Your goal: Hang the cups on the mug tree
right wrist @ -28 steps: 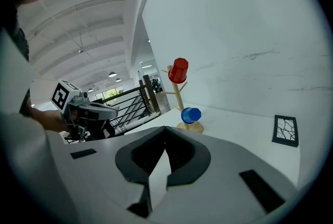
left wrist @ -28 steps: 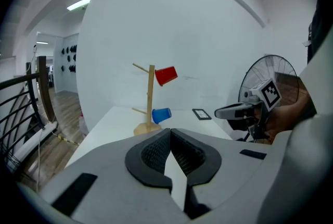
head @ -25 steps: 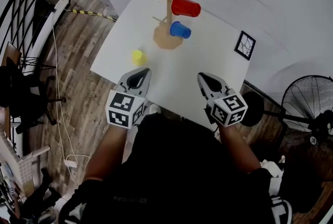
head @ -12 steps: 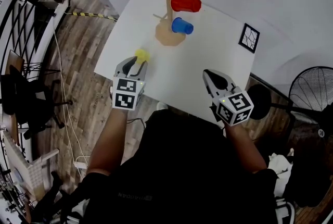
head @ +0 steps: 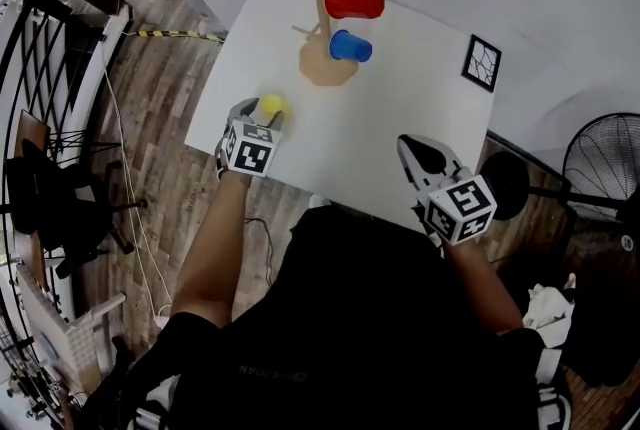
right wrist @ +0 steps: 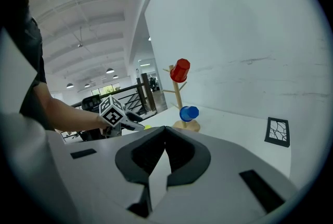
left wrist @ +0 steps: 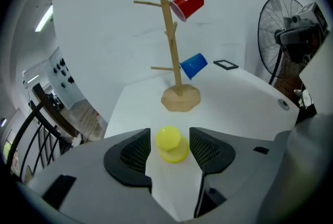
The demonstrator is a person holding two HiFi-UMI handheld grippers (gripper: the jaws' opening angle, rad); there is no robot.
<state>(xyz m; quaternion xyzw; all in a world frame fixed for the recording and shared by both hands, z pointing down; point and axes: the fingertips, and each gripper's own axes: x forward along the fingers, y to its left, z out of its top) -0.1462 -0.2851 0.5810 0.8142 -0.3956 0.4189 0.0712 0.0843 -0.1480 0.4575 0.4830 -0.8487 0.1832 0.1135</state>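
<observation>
Okay, the left gripper (left wrist: 170, 134), just arrived, is opening with the yellow cup (left wrist: 169, 142) between its jaws, ungripped, so the last pickup is starting.

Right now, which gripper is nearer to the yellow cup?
Left. The left gripper has the yellow cup between its opening jaws; the right gripper, shut, is far off at the table's edge.

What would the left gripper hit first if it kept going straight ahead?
The yellow cup, between the left gripper's opening jaws, untouched it seems. Beyond it, probably the mug tree's base.
</observation>
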